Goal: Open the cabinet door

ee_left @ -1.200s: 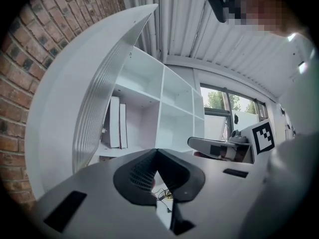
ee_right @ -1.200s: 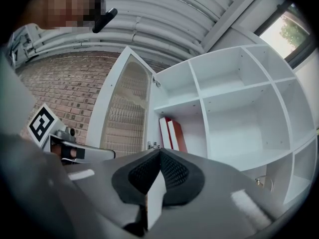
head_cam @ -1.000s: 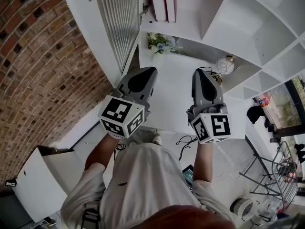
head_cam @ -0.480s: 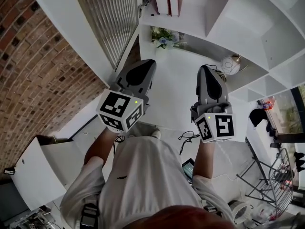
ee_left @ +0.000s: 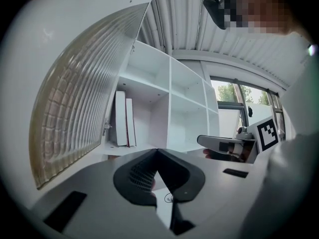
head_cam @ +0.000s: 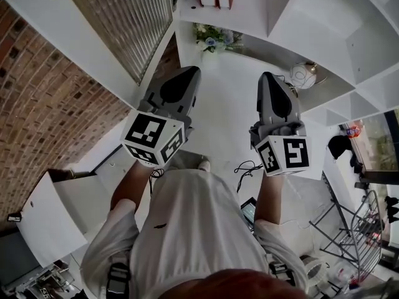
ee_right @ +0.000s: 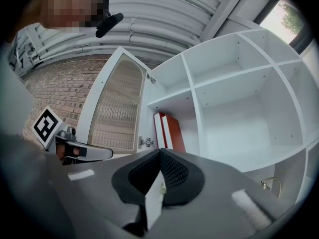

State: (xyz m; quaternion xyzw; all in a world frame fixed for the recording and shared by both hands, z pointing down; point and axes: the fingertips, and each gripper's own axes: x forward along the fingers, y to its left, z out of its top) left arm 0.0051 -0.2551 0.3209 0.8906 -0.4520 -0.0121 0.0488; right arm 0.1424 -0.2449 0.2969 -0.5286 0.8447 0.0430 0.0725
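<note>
Ribbed-glass cabinet door (head_cam: 124,23) wide open

The right claw (ee_right: 160,156) has its jaws together, nothing between them. Beyond the tips the cabinet door (ee_right: 117,108) — ribbed glass in a white frame — stands wide open on its hinge (ee_right: 145,142). Red and white books (ee_right: 168,131) stand upright in the compartment beside it — the left claw (ee_right: 102,153) shows at the left, below a brick wall (ee_right: 60,86).

I see the cabinet door (head_cam: 121,27) as a ribbed, translucent glass panel set in a smooth white frame. Beside it the brick wall (head_cam: 50,111) looks rough and matt, while the shelves (head_cam: 318,17) are smooth, matt white board.
</note>
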